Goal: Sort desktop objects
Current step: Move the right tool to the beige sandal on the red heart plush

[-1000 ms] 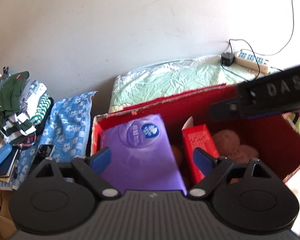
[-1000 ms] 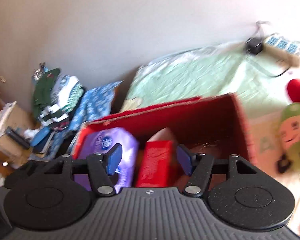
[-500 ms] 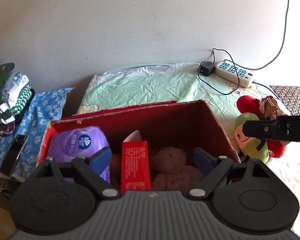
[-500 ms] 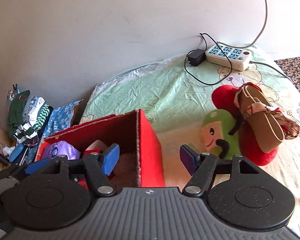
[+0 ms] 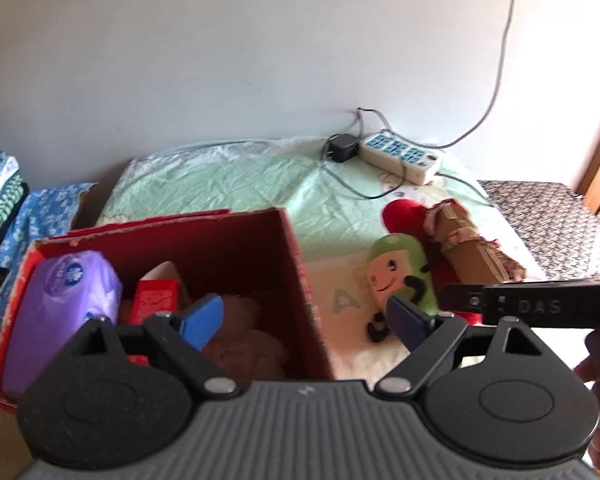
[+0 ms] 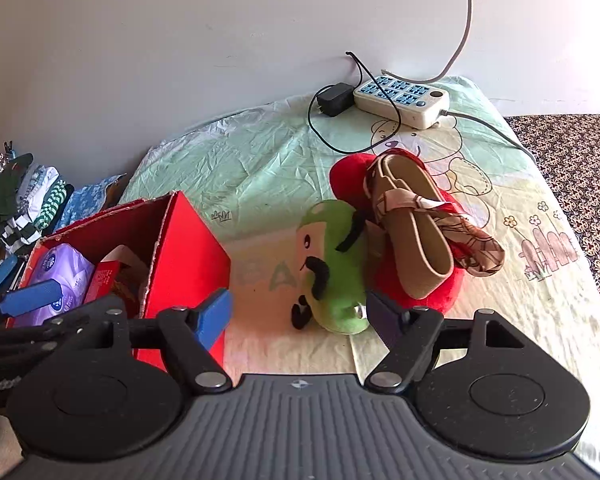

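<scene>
A lived-in home room is showing here: a crumpled cartoon-print sheet [image 6: 260,160] is covering the surface by a plain white wall [image 6: 180,40]. Folded clothes [image 6: 24,200] are piling up at the left, and a power strip [image 6: 402,98] is lying near plush toys [image 6: 332,272].

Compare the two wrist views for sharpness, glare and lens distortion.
Left wrist view: soft with motion blur, the green toy and shoe smeared, bright washout at the right edge. Right wrist view: crisp, the power strip sharp, sunlight flaring low on the red box. Both bend toward dark fisheye corners.
</scene>
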`<move>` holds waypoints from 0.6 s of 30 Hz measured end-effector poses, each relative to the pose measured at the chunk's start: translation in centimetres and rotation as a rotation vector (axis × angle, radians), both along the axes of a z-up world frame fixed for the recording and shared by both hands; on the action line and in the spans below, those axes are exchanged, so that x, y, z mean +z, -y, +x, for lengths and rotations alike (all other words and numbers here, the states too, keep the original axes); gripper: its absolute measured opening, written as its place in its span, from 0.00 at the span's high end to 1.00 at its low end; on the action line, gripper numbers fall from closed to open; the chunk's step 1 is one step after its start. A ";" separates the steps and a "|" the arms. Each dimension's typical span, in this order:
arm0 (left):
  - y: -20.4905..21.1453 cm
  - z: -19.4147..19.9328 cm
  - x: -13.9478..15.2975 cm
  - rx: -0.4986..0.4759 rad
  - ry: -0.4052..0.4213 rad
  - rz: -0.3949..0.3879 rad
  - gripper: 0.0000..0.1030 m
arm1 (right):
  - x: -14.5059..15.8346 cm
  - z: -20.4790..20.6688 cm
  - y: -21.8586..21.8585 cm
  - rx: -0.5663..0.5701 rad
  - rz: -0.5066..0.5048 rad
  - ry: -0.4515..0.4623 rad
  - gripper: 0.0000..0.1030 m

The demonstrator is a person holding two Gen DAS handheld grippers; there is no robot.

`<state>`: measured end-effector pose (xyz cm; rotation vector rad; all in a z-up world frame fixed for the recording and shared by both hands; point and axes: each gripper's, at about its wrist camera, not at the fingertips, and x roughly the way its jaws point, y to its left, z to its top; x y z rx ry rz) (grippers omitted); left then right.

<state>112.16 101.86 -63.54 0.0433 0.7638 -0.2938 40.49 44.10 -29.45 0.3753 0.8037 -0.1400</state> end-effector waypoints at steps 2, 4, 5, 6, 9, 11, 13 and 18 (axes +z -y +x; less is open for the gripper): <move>1.6 -0.3 -0.6 -0.052 -0.016 -0.044 0.14 | -0.2 -0.3 1.4 0.003 0.024 0.002 0.26; 5.2 -1.9 -0.6 -0.094 -0.033 -0.066 0.14 | -0.5 -0.5 2.9 0.007 0.050 0.008 0.28; 8.4 -3.9 0.0 -0.109 -0.041 -0.061 0.14 | -0.6 -0.6 3.5 0.011 0.060 0.012 0.31; 11.2 -5.2 0.2 -0.120 -0.049 -0.048 0.14 | -0.7 -0.6 4.0 0.017 0.068 0.014 0.34; 15.2 -6.0 -1.1 -0.126 -0.098 -0.022 0.14 | -1.4 -0.1 6.0 0.043 0.185 0.017 0.41; 20.4 -9.5 1.4 -0.119 -0.149 -0.026 0.14 | -2.0 0.2 6.8 0.060 0.258 0.013 0.45; 23.5 -11.3 2.7 -0.106 -0.197 -0.041 0.15 | -2.2 0.4 7.3 0.081 0.277 0.019 0.46; 21.9 -5.8 -0.5 -0.060 -0.242 -0.092 0.17 | -1.6 0.1 8.8 0.071 0.194 0.083 0.46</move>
